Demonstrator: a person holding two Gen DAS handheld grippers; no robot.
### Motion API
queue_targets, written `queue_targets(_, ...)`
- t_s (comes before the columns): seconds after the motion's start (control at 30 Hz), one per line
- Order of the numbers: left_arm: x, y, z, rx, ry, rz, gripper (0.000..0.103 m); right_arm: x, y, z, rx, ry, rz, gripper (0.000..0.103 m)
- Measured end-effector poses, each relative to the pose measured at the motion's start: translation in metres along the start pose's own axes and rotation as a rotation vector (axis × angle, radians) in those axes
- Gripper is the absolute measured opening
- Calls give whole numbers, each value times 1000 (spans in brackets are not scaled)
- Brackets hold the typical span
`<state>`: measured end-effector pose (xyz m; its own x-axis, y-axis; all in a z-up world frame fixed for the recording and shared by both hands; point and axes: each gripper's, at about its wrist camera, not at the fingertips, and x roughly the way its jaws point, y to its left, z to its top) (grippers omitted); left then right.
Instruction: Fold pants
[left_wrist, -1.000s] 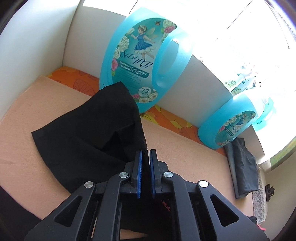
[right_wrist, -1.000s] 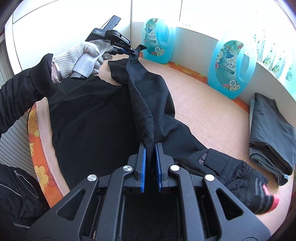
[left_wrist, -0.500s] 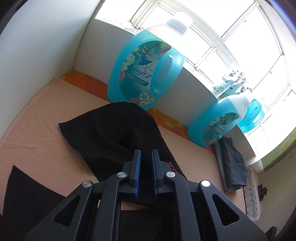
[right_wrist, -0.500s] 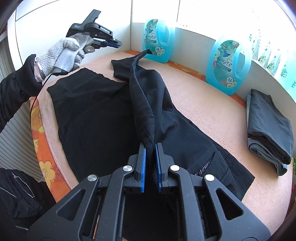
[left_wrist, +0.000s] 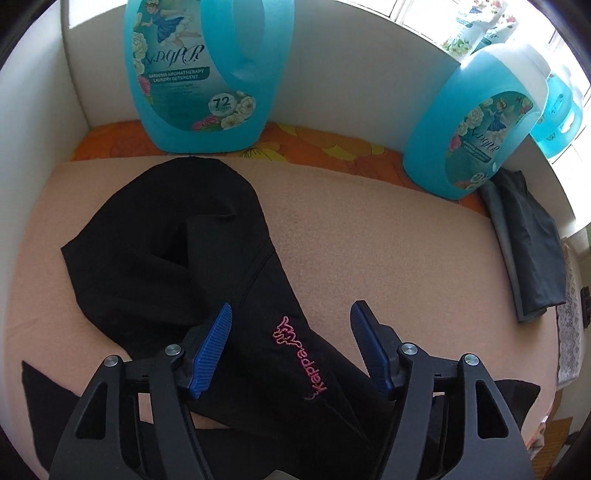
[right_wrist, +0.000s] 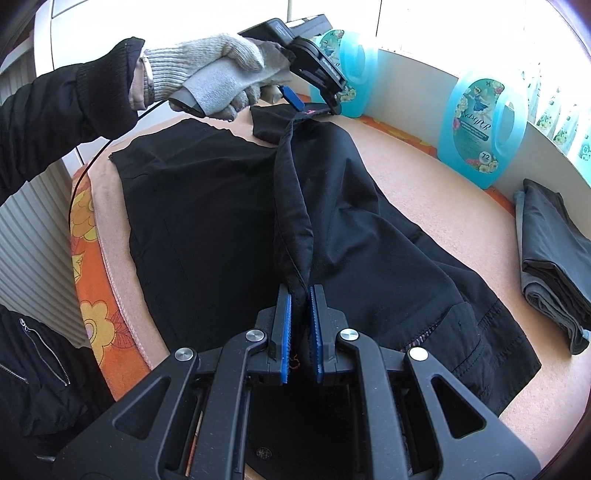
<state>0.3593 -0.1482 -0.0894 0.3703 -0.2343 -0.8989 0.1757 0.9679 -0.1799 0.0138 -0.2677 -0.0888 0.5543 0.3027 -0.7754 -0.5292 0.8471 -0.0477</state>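
The near detergent bottle (left_wrist: 207, 74) is running off the top edge in the left wrist view, its cap cut away. The right gripper (right_wrist: 300, 325) is covering the pants (right_wrist: 221, 221) edge it is pinching. The window glare is washing out the farthest bottles (left_wrist: 561, 110).

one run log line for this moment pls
step: fold black pants in half | left gripper: opening, fabric below, not pinched | right gripper: shut on fold edge | folded grey garment: aside
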Motion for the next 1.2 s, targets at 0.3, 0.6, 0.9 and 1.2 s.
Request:
queue_targets(0.3,33,24,4,-67,13,73,63,0,2,-1,-11,-17,26,11)
queue_targets(0.6,3,58,-9,-214,-153,-110,8,3,5,-2,-22,-7,13,11)
queue_targets(0.9,-86,95,-51,-252,-358,-222,7,-16,-2,-1,-5,-21,-74,11)
queue_targets(1.2,-117,132,-149,-313,-447,-240,7,-23,15,-20,-67,38,-104,10)
